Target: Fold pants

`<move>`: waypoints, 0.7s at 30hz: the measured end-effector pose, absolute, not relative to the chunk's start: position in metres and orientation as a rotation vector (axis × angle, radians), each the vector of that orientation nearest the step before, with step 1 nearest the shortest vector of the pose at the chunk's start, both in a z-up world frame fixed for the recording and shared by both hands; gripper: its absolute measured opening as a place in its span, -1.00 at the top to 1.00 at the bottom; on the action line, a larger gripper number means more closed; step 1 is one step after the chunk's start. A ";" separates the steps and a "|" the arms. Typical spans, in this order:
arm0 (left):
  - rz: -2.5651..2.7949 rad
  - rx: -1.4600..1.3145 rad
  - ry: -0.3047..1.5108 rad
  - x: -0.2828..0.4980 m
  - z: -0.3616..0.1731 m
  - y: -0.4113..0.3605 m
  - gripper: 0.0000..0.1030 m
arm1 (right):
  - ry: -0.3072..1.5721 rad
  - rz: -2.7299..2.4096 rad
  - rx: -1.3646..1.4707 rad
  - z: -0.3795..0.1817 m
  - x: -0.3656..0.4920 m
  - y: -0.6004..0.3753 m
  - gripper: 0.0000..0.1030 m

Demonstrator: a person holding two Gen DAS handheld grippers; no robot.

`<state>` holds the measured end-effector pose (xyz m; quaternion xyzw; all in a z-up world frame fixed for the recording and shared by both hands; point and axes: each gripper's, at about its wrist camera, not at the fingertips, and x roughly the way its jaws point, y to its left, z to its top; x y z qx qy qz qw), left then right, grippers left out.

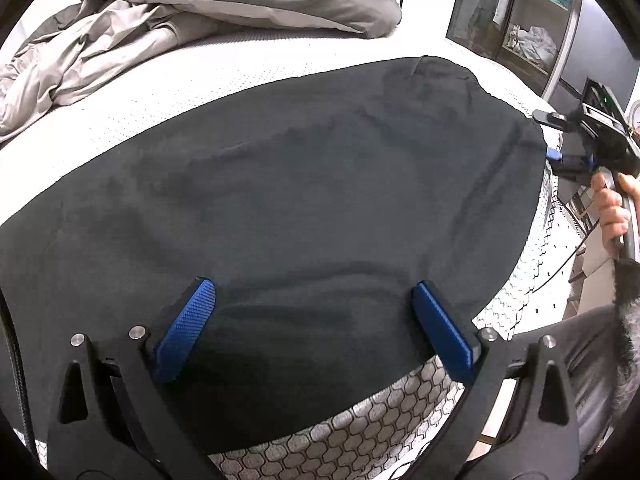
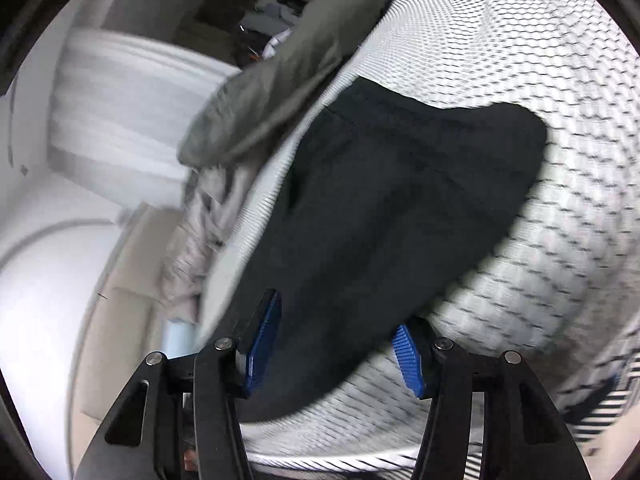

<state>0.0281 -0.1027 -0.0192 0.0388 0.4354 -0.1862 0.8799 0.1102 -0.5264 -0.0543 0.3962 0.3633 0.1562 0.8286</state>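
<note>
The black pants (image 1: 280,184) lie spread flat on the white mattress (image 1: 200,76), reaching its near edge. My left gripper (image 1: 316,316) is open, its blue pads (image 1: 188,328) wide apart just above the pants' near edge. In the right wrist view the pants (image 2: 392,208) lie on the mattress (image 2: 520,60); the view is blurred by motion. My right gripper (image 2: 336,340) is open, its pads (image 2: 264,340) on either side of the pants' near end, gripping nothing. The right gripper also shows in the left wrist view (image 1: 560,160), at the pants' right edge, held by a hand.
A grey duvet (image 1: 240,0) and crumpled beige bedding (image 1: 80,60) lie at the far side of the bed. A shelf unit (image 1: 532,24) stands beyond the bed at the right. The mattress side with its hexagon pattern (image 1: 360,432) drops off below the pants.
</note>
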 end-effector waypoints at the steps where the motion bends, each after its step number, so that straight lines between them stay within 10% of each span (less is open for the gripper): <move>1: -0.387 0.083 0.908 0.027 -0.020 -0.102 -0.91 | 0.772 0.282 0.806 -0.054 0.115 -0.518 0.22; 4: -0.392 0.086 0.914 0.026 -0.020 -0.100 -0.91 | 0.798 0.180 0.794 -0.056 0.115 -0.520 0.86; 21: -0.328 -0.256 0.884 -0.028 0.001 -0.077 -0.90 | 0.856 0.417 0.907 -0.074 0.101 -0.455 0.32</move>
